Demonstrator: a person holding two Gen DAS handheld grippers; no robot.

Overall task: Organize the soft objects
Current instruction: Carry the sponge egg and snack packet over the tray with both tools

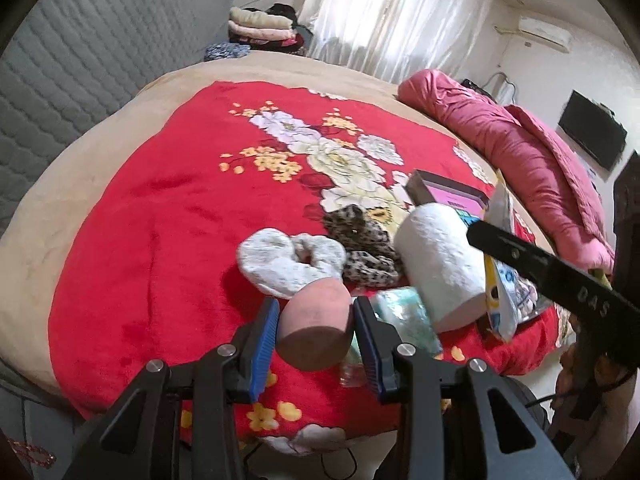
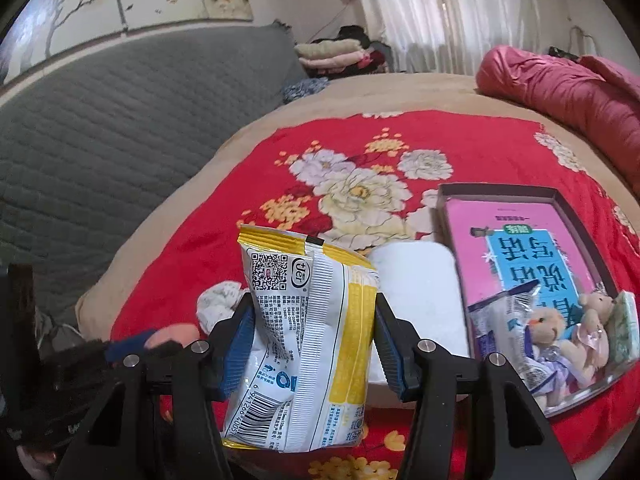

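**Bedroom backdrop, nothing fancy**

So the whole thing sits on a bed (image 2: 192, 216) with a tan cover, and over that a big red blanket (image 1: 168, 216) printed with white and yellow flowers. A rumpled pink quilt (image 1: 532, 152) is bunched along the right edge. On the left there's a grey quilted headboard (image 2: 120, 120), with a wall panel painted with bare branches (image 2: 68, 4) above it. In the far corner, a stack of folded clothes (image 1: 260, 26) next to bright white curtains (image 1: 400, 12). Over on the right wall, a dark flat screen (image 1: 592, 134) and an air conditioner unit (image 1: 544, 30) up high.
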